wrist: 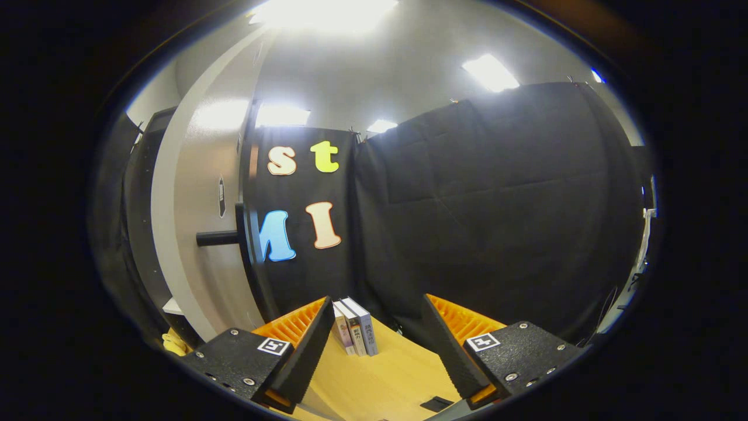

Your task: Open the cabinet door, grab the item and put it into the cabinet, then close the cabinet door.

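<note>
My gripper (374, 345) is open, its two fingers spread wide with nothing between them. Beyond the fingers, a few upright books (355, 334) stand on the light wooden tabletop (385, 380), nearer the left finger. To the left stands a pale grey cabinet (204, 234) with its door (248, 234) swung open toward me, seen edge-on. A dark bar handle (217, 238) sticks out from the door's edge. Something yellow (173, 343) shows low down by the cabinet's foot, left of the left finger.
Black cloth walls (497, 222) close off the booth behind and to the right of the table. A small dark flat object (435, 403) lies on the tabletop near the right finger. Bright ceiling lights shine overhead.
</note>
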{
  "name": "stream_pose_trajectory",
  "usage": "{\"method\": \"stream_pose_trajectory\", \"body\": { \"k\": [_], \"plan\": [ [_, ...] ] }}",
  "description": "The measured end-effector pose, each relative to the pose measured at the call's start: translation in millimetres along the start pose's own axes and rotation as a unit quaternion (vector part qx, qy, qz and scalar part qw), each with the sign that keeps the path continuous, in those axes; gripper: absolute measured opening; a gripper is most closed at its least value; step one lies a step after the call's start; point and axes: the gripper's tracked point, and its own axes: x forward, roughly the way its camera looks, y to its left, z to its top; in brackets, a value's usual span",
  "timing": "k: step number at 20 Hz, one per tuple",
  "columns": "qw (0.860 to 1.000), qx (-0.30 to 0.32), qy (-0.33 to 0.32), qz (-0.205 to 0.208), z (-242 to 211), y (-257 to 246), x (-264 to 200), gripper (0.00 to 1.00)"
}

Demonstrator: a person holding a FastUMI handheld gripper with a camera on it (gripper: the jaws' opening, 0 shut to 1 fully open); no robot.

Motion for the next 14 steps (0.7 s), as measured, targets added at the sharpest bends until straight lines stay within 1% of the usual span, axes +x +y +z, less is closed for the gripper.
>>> {"method": "stream_pose_trajectory", "body": {
  "k": [3,7,14],
  "plan": [
    [1.0,-0.01,-0.006,0.01,0.0,8.4,-12.8,0.93],
    [1.0,-0.017,-0.001,0.025,1.4,22.8,-17.6,0.92],
    [0.996,-0.009,0.007,0.092,-3.2,81.3,-47.5,0.9]
  ]
}}
